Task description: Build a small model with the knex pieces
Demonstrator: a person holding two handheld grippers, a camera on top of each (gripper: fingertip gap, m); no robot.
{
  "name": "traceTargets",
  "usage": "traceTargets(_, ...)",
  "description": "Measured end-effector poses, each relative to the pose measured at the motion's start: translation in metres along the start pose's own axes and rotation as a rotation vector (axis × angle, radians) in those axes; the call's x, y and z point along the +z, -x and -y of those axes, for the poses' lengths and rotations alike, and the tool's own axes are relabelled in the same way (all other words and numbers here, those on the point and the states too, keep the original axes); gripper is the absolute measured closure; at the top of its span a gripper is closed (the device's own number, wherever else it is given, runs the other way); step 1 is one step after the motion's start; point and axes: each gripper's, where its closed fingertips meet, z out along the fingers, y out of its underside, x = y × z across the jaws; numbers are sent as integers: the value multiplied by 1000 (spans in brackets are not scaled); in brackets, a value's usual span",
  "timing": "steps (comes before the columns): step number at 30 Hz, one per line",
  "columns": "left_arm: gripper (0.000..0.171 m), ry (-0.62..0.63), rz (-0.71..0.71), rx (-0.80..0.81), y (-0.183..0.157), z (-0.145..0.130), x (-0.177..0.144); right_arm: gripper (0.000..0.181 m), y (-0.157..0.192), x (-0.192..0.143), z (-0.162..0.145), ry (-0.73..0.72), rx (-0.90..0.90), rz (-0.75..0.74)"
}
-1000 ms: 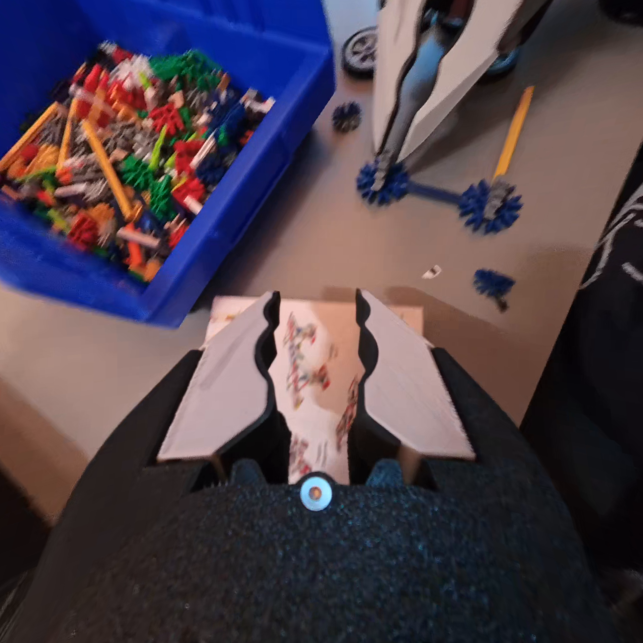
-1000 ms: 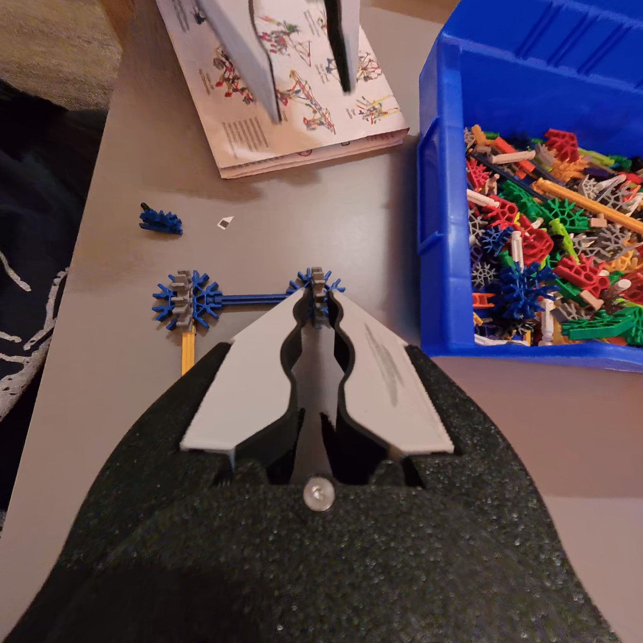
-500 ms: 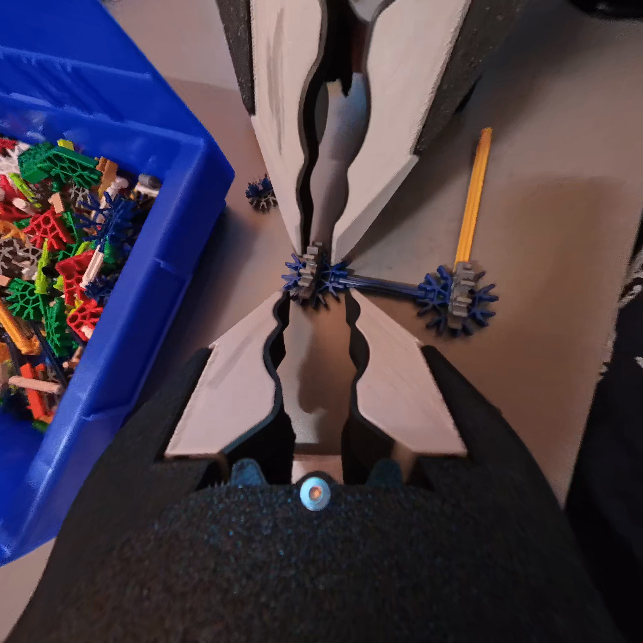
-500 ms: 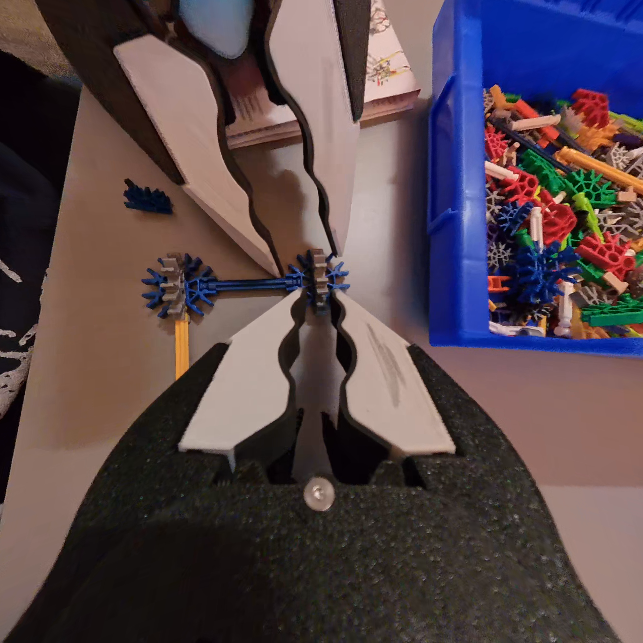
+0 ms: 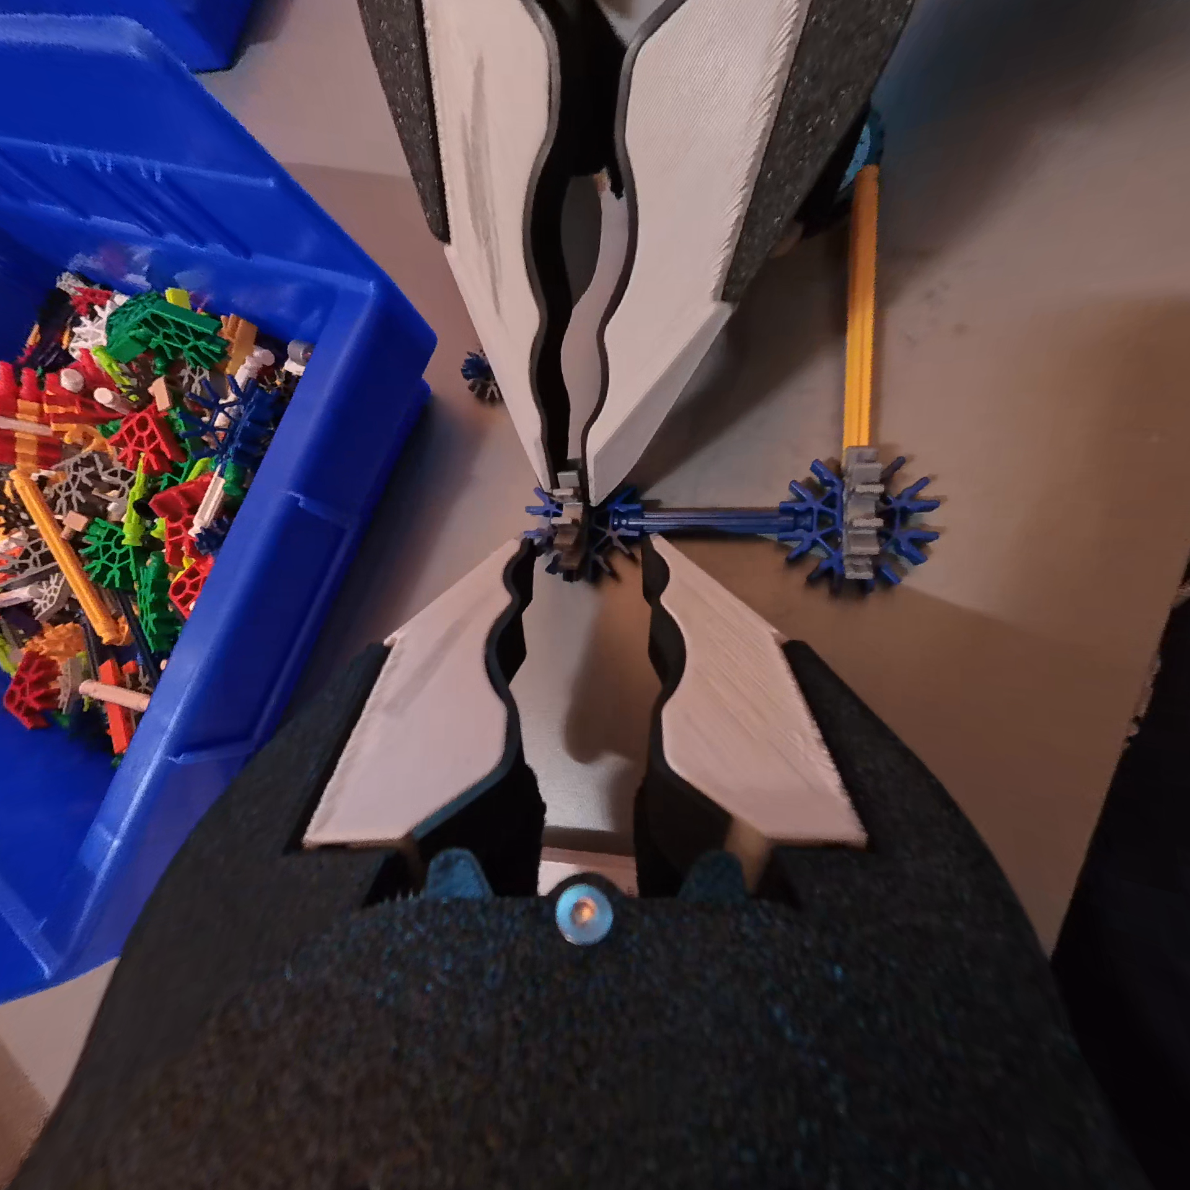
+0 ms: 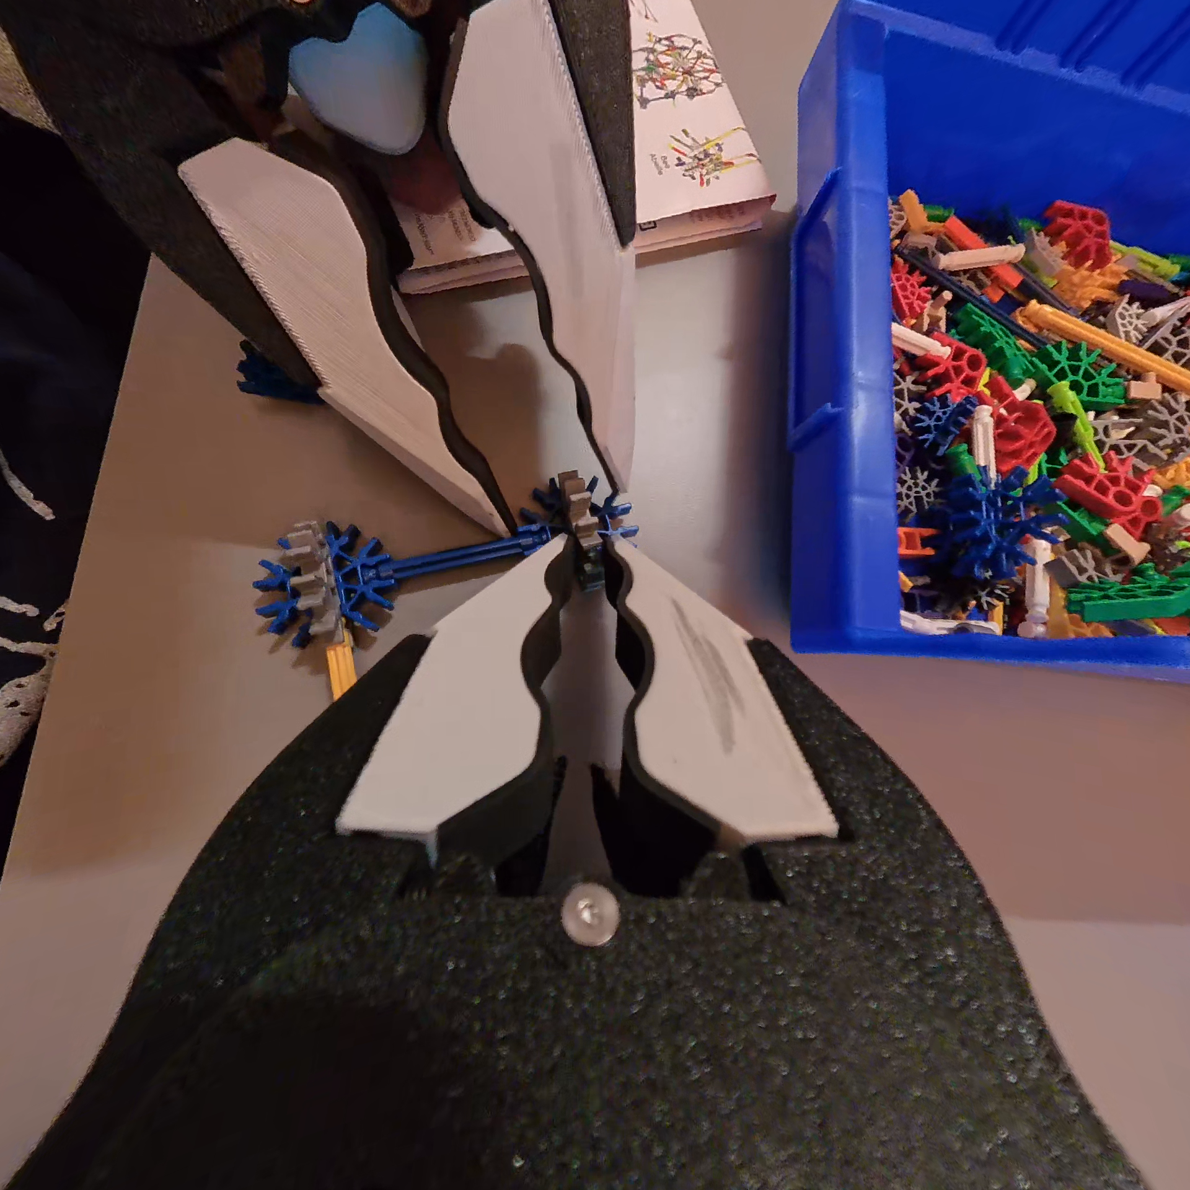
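A small assembly lies on the tan table: two blue snowflake connectors with grey toothed connectors, joined by a blue rod (image 5: 702, 518), with a yellow rod (image 5: 861, 309) off the far cluster (image 5: 856, 525). My right gripper (image 6: 587, 547) is shut on the near cluster (image 6: 579, 509); it also shows in the left wrist view (image 5: 570, 480), coming from the top. My left gripper (image 5: 586, 547) is open, its fingertips on either side of that same cluster (image 5: 573, 538), opposite the right one. It also shows in the right wrist view (image 6: 563, 499).
A blue bin (image 5: 270, 579) full of several coloured building pieces stands beside the assembly; it also shows in the right wrist view (image 6: 837, 386). A picture booklet (image 6: 695, 161) lies behind the left gripper. Loose blue connectors (image 5: 480, 377) (image 6: 270, 383) lie nearby. Dark cloth (image 5: 1146, 805) borders the table edge. The grippers are tip to tip, or close to it.
My left gripper has moved from above the booklet to the assembly, and its open fingers now straddle the cluster. My right gripper has stayed shut on that cluster.
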Motion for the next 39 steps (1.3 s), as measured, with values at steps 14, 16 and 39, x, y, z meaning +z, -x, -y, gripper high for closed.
traceTargets(14,144,7,45,1,-4,6,4,172,0,-5,7,-45,6,14)
traceTargets(16,144,7,52,7,-4,6,4,172,1,-6,7,-48,5,17)
traceTargets(39,135,47,33,-54,9,3,-10,153,-5,-16,11,-32,20,-32)
